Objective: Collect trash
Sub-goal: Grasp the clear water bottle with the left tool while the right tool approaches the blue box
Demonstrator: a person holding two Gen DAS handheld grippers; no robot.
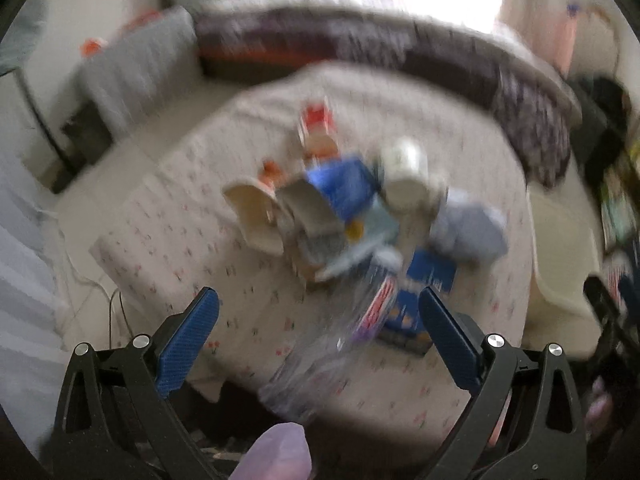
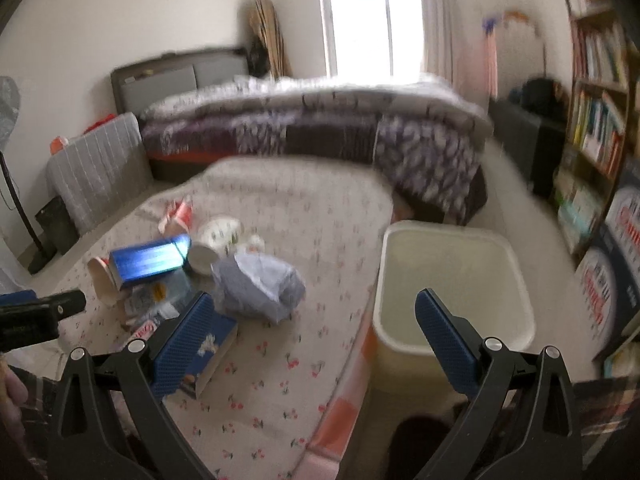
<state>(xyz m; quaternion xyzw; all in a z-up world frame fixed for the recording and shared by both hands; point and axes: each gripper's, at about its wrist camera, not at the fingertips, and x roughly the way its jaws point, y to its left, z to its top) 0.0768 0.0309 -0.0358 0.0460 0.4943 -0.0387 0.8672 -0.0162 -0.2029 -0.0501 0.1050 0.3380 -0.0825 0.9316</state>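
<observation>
Surface: cherry-print sheet (image 2: 280, 352) on a low bed
Trash: heaped mid-sheet, including blue carton (image 2: 150, 260), crumpled bag (image 2: 260, 284)
Bin (image 2: 456, 280): beside bed
Left gripper (image 1: 318, 304): jaws spread, empty
Right gripper (image 2: 314, 308): jaws spread, empty
Room: bookshelf (image 2: 596, 120), window (image 2: 372, 16)

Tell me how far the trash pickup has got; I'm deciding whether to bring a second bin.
Nothing looks done: the white bin beside the bed appears empty. Nothing is in hand either: the left gripper and right gripper are both open. Left to collect: the crumpled blue bag, shiny blue box, paper cups, clear plastic bottle and flat blue carton, all on the cherry-print bedspread.
</observation>
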